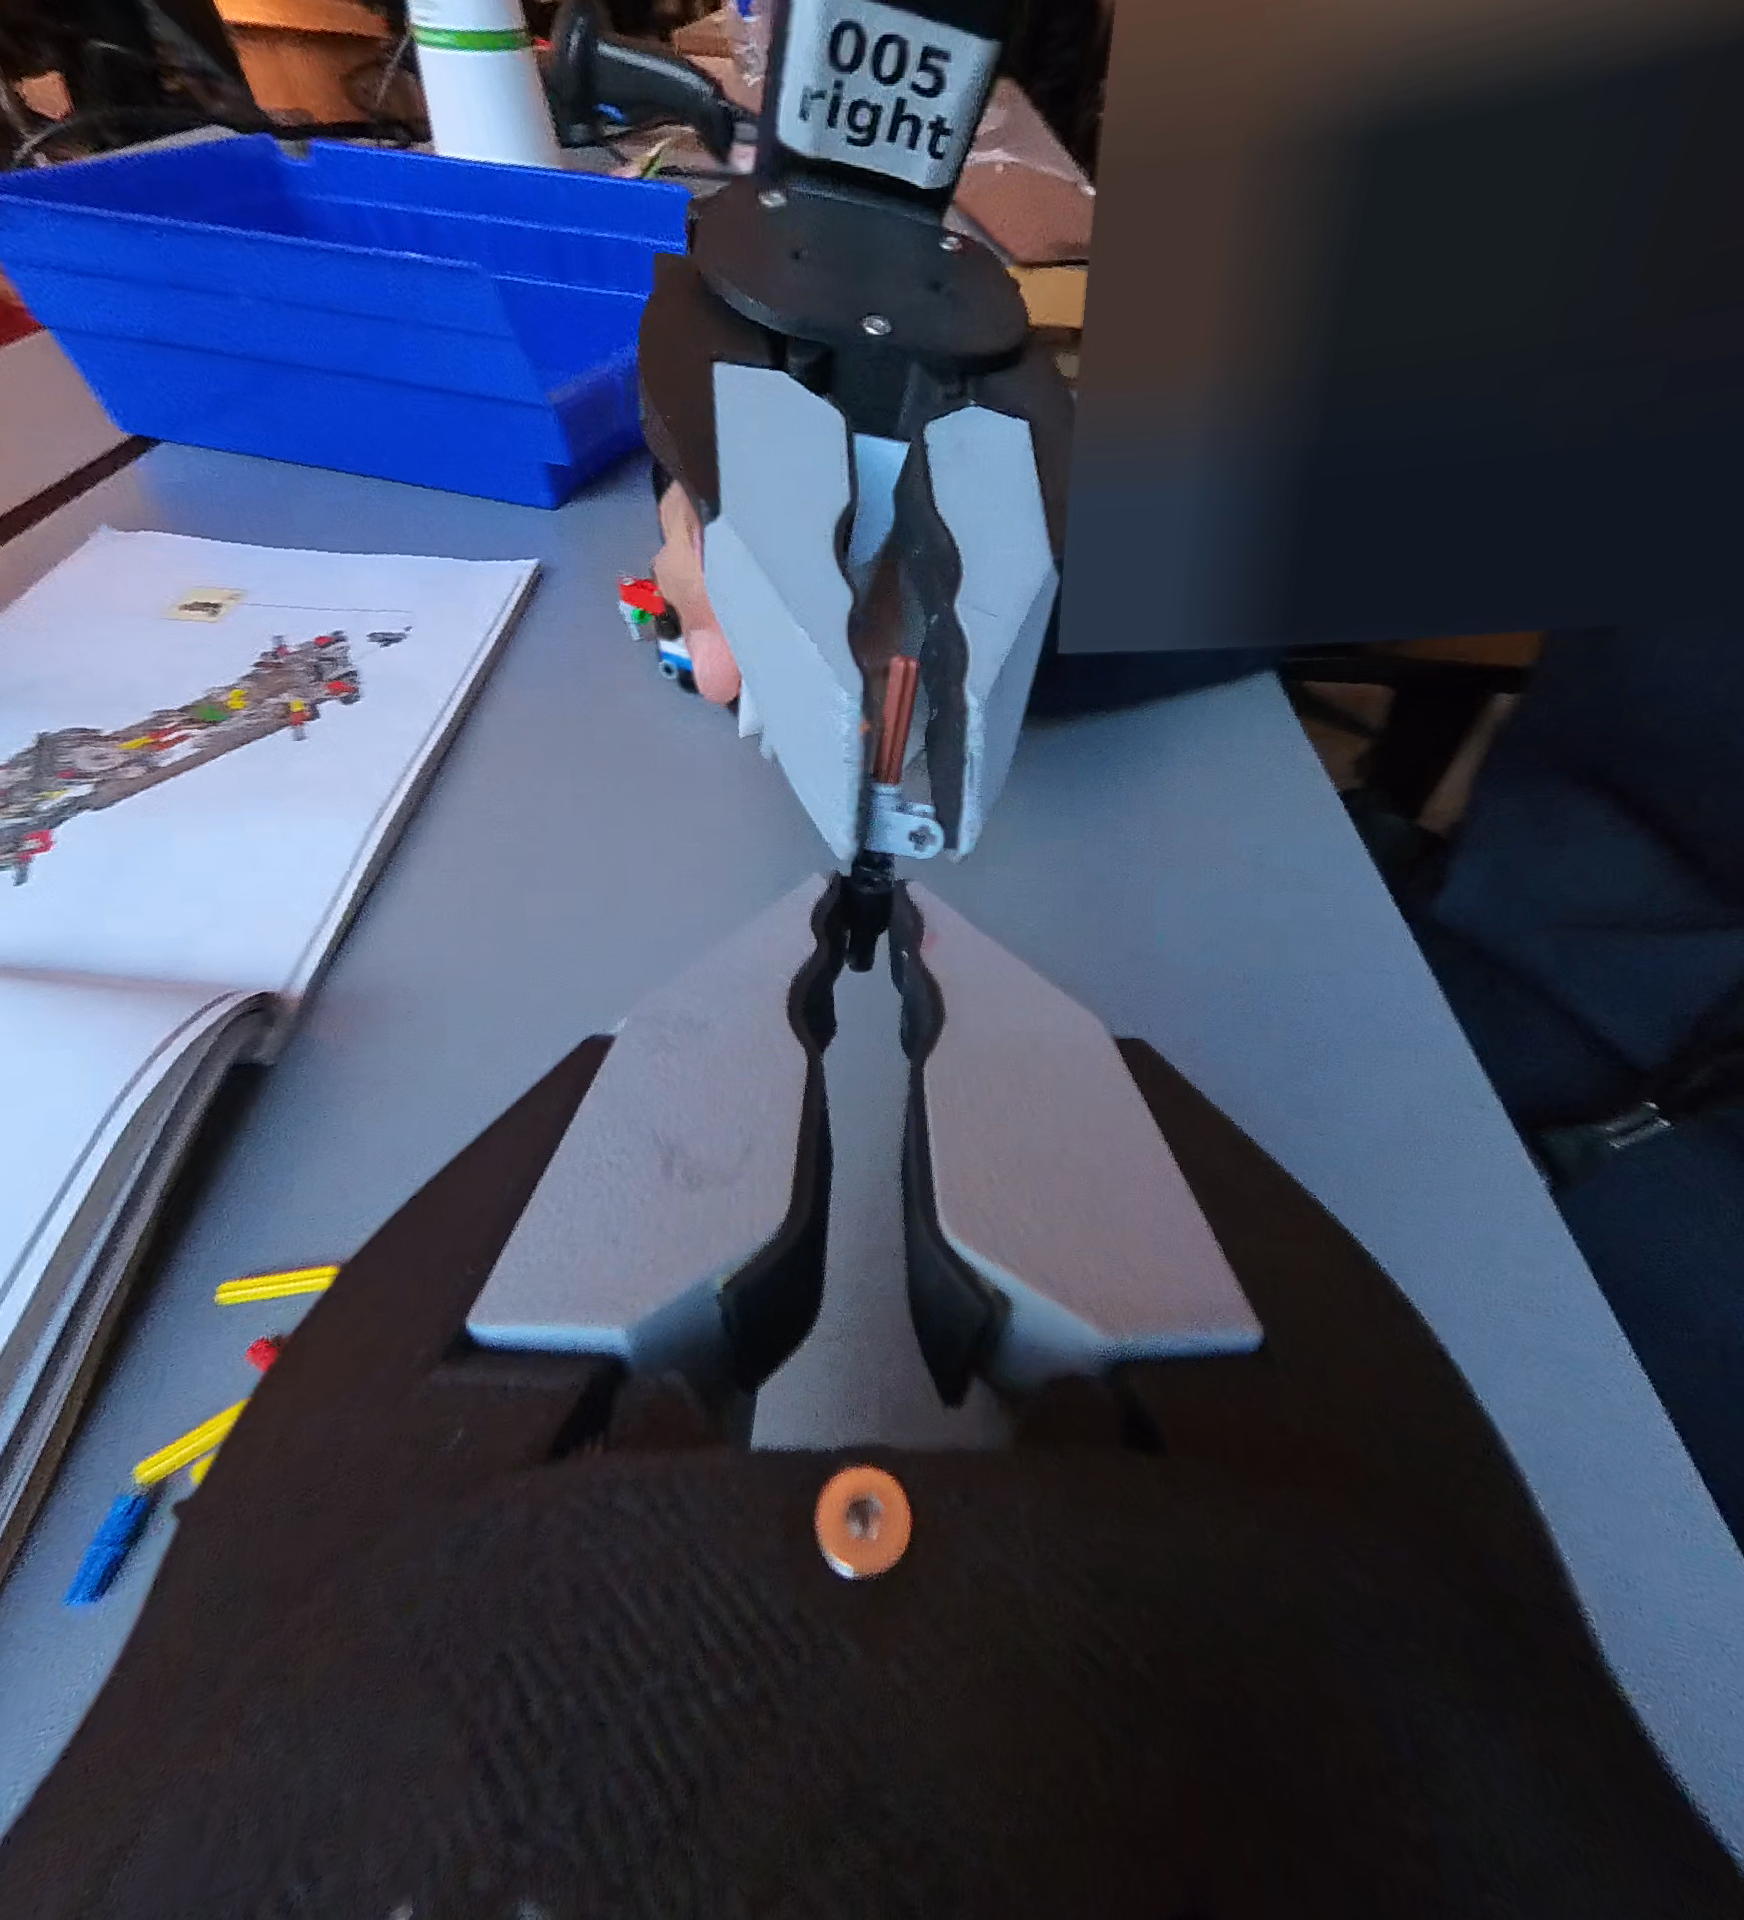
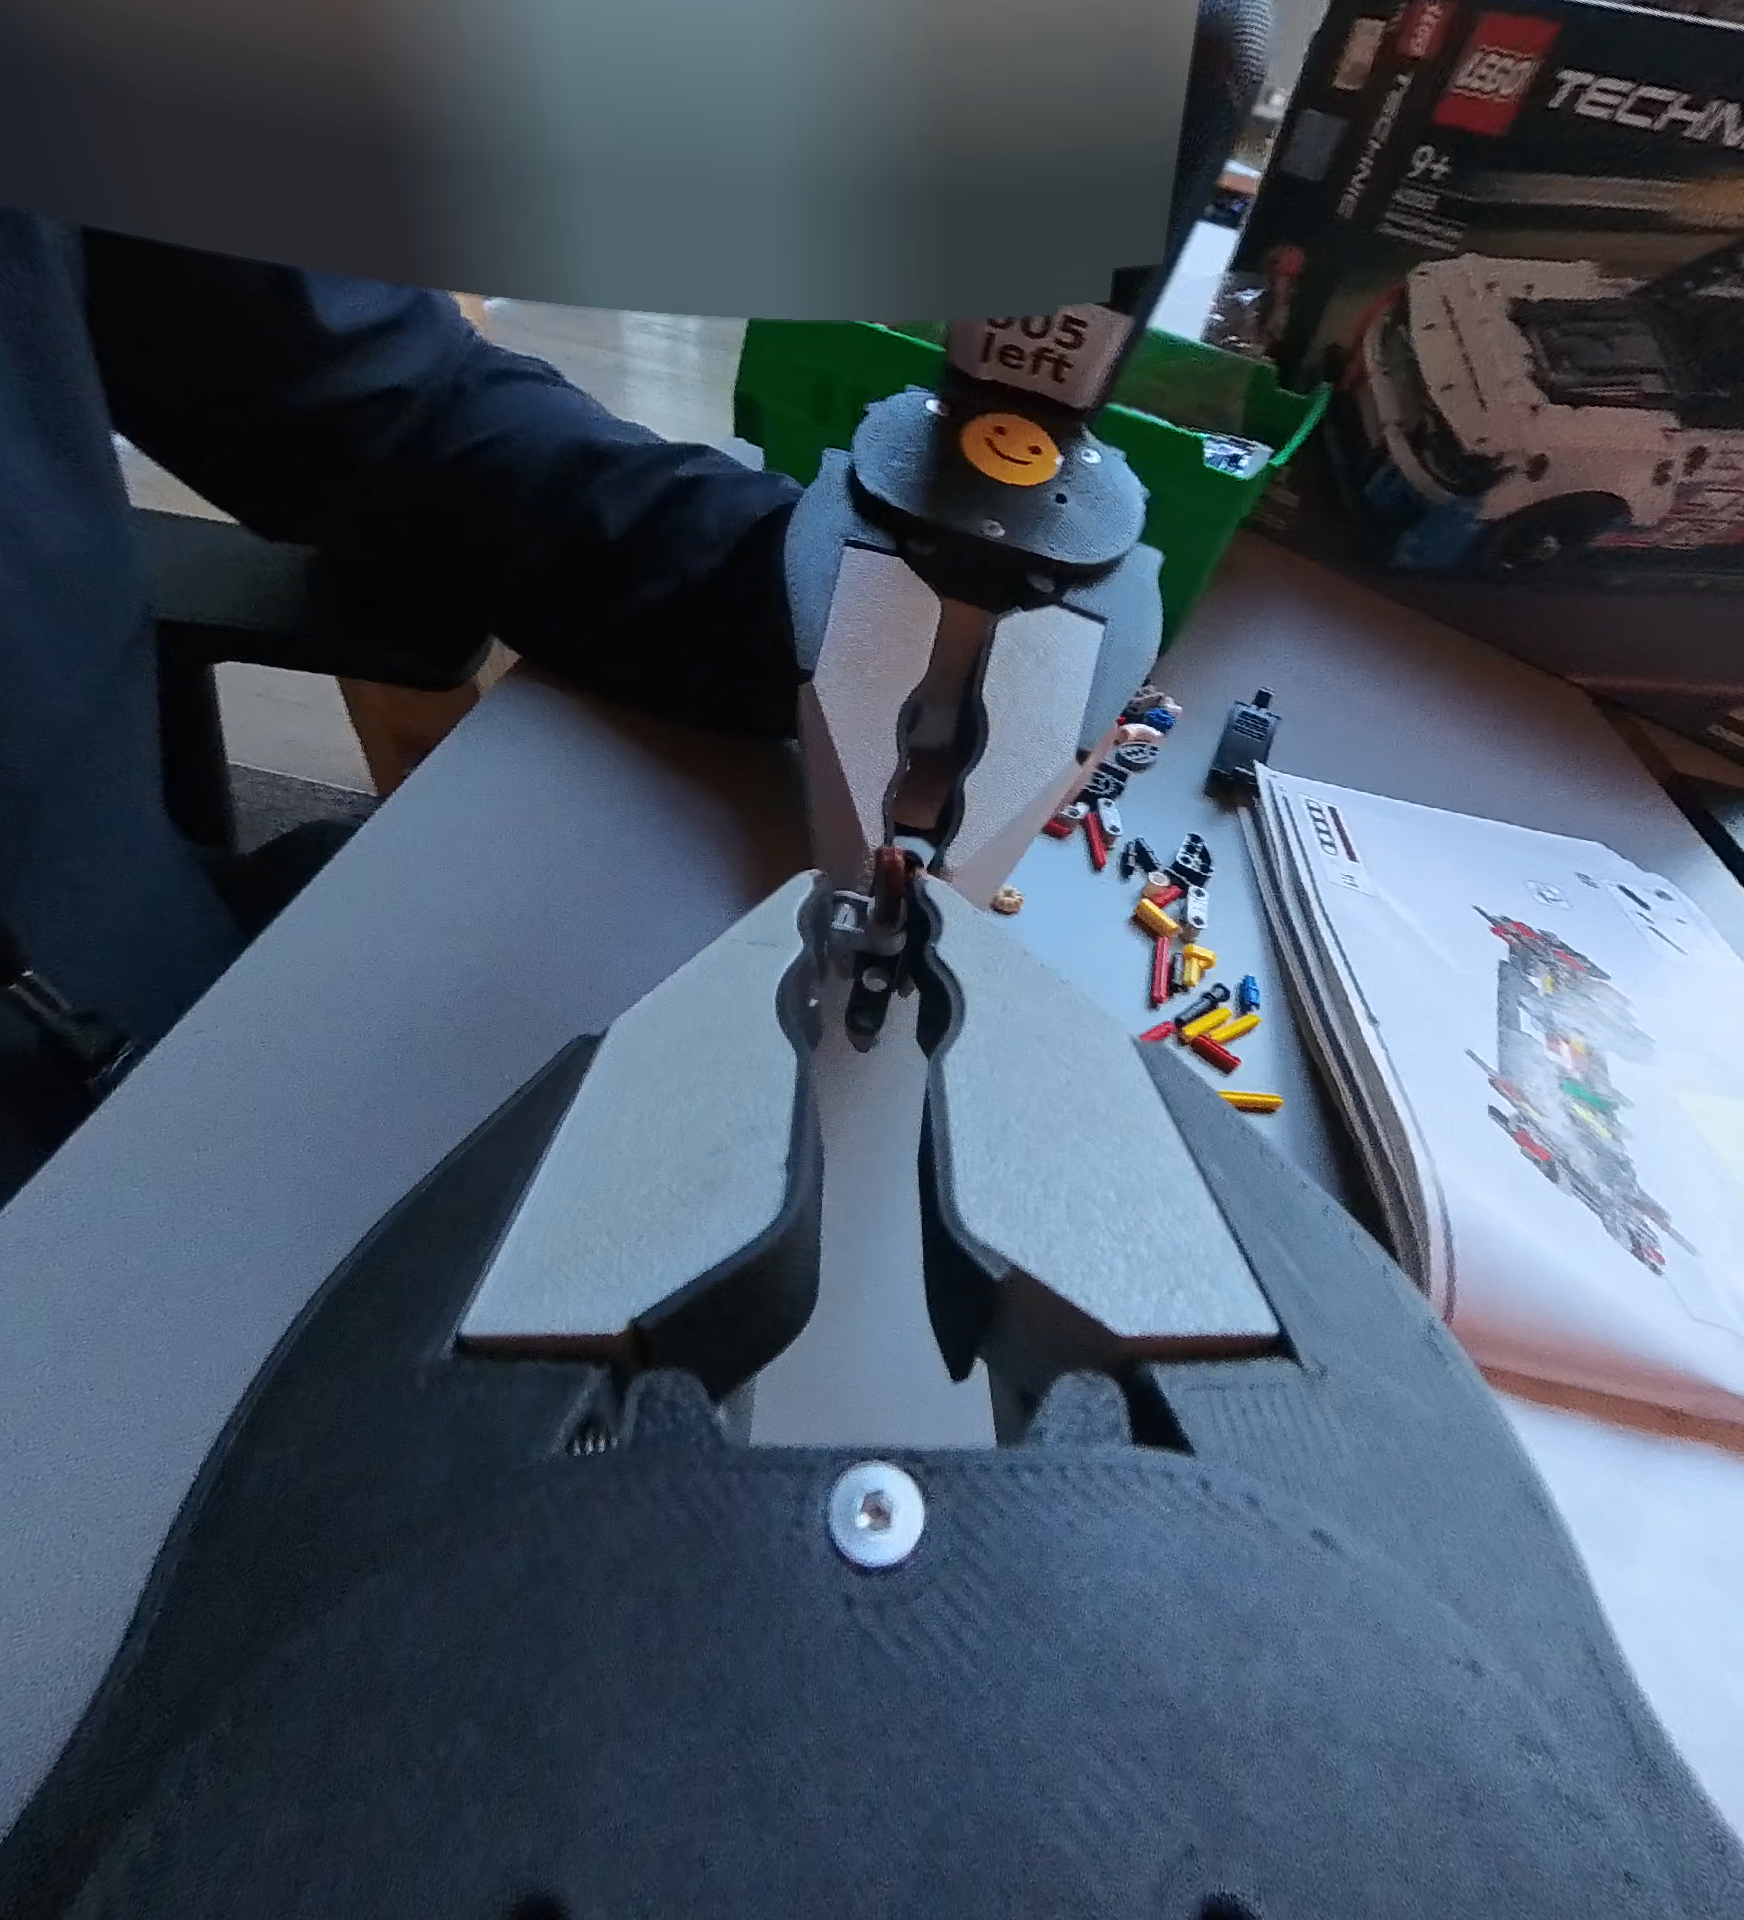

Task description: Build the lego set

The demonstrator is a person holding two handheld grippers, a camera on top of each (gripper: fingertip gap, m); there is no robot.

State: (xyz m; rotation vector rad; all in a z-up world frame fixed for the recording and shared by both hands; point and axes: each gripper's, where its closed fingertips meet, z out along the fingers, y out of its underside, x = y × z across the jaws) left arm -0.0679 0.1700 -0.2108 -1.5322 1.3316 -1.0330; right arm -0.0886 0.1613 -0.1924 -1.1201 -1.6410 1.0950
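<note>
In the left wrist view my left gripper [image 1: 863, 914] is shut on a small black pin [image 1: 863, 920], held above the grey table [image 1: 587, 831]. My right gripper [image 1: 909, 831] comes in from above, tip to tip with it. It is shut on a brown axle [image 1: 897, 717] with a light grey connector [image 1: 904, 828] at its end. The black pin meets the connector. In the right wrist view my right gripper [image 2: 873, 935] grips the same small assembly [image 2: 863, 935], and the left gripper [image 2: 915, 831] meets it from the far side.
An open instruction booklet [image 1: 172, 748] [image 2: 1574, 1039] lies on the table. Loose small parts [image 2: 1190, 966] and yellow axles [image 1: 276, 1285] lie beside it. A blue bin [image 1: 307, 312], a green bin [image 2: 1211, 436] and a toy set box [image 2: 1574, 364] stand farther back. A person's dark sleeve [image 2: 432, 499] is at the table edge. The grippers are tip to tip, or close to it.
</note>
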